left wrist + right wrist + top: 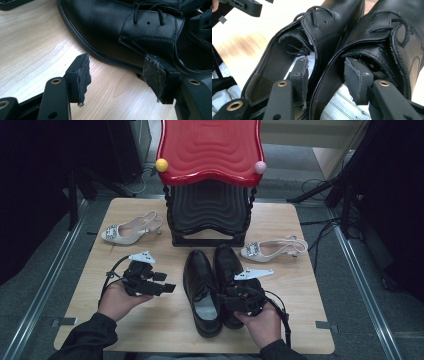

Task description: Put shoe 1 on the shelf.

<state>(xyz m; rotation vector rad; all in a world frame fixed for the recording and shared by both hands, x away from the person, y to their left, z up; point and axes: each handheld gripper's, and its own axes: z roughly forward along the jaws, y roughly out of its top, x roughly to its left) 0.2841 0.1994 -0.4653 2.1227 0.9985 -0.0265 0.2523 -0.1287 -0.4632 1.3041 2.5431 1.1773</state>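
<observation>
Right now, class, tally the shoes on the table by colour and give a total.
Black lace-up shoes: 2
Pale slingback heels: 2
Total: 4 shoes

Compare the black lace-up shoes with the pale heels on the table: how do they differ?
The black shoes stand side by side, touching, toes toward the red-seated stool; the pale heels lie apart, one on each side of it. The black shoes are closed and laced; the heels are open-backed slingbacks with sparkly buckles. Both are pairs.
</observation>
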